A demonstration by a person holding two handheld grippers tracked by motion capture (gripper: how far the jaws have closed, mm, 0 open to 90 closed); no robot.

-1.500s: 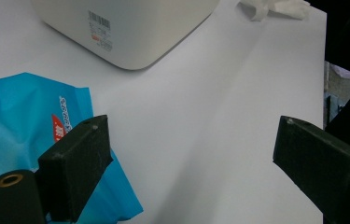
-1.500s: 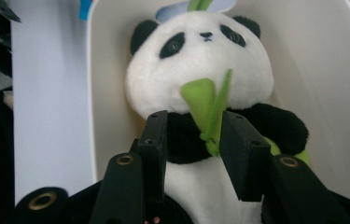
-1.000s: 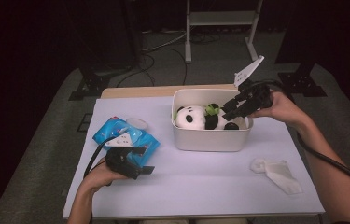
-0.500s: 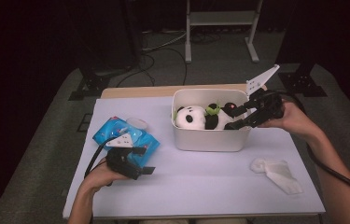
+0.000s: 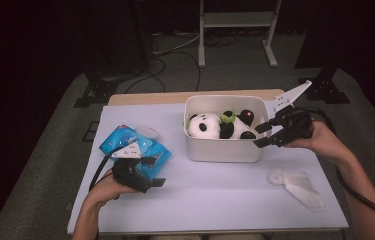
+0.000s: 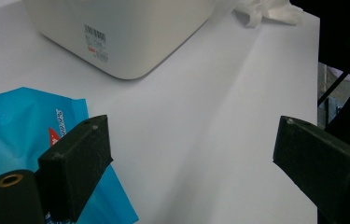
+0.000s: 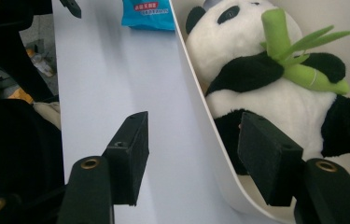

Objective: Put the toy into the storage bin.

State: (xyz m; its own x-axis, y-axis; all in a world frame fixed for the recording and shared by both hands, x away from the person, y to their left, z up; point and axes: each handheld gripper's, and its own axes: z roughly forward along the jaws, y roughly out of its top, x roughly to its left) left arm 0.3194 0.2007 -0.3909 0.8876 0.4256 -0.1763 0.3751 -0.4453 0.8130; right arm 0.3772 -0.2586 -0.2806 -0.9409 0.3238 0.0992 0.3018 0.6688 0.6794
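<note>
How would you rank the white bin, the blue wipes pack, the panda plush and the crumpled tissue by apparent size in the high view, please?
1. white bin
2. blue wipes pack, partly hidden by the left gripper, and panda plush: too alike to rank
3. crumpled tissue

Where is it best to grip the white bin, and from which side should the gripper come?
Probably the white bin at its thin upright wall by the right end: the right gripper, jaws open, already straddles that rim from above, one jaw inside by the panda, one outside.

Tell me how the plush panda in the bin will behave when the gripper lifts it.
The plush panda looks soft and stuffed, so it will probably squash under the pads and feel light. Its limbs may droop. Lying inside the white bin, it seems unlikely to roll.
</note>
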